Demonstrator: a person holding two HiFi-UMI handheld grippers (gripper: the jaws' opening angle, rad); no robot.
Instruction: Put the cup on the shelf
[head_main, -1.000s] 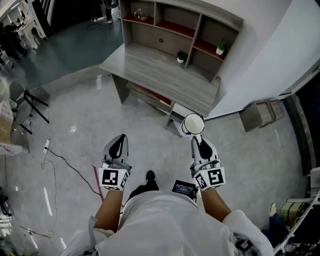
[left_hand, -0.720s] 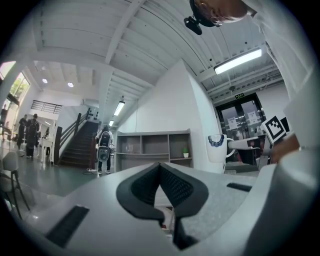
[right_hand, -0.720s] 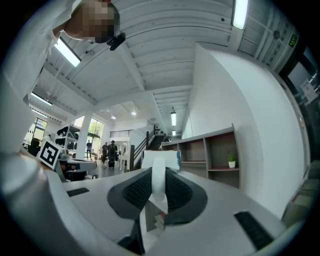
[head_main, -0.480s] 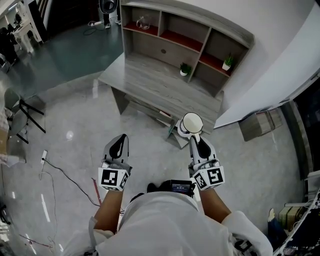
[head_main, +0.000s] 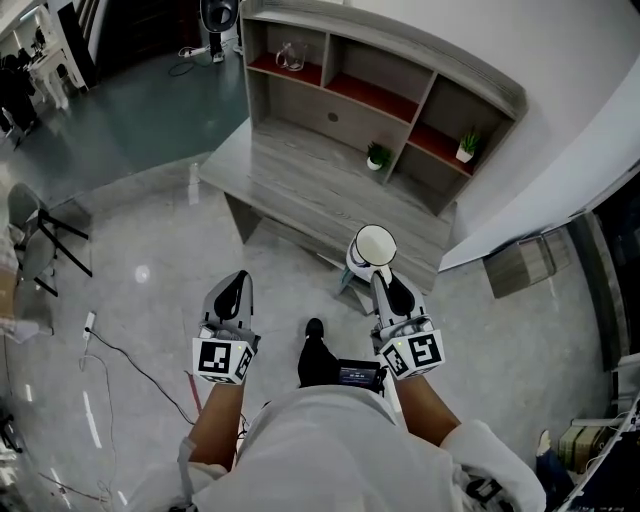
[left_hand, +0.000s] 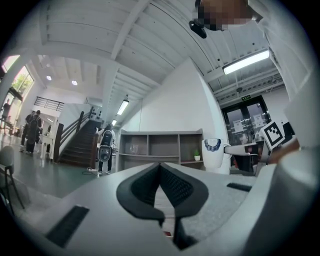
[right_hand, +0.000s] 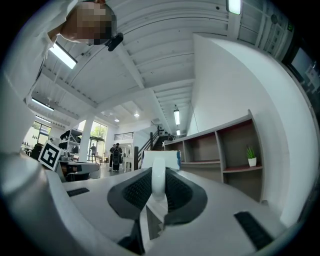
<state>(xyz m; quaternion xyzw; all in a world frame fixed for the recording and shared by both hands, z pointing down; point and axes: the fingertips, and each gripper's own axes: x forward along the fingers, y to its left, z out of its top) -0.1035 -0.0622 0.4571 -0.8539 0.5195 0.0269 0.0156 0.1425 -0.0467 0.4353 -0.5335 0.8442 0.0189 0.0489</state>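
Closer than a second ago, the bench (head_main: 300, 170) and its shelf (head_main: 400, 45) now sit just ahead of both grippers. The right gripper (head_main: 385, 285) has its fingers (right_hand: 135, 192) pinching the handle of the white cup (head_main: 373, 248), carried upright in the air, not yet on the shelf. The left gripper (head_main: 233, 290) has its fingers (left_hand: 142, 187) pressed together on nothing.

bright even indoor light, ceiling strip light (left_hand: 248, 61) glowing, soft glare on glossy floor (head_main: 140, 272), fisheye-bent dark corners, near foreground blurred

Large office hall, staircase (left_hand: 75, 145), strip lights (left_hand: 247, 61), shelved desk (head_main: 310, 165)
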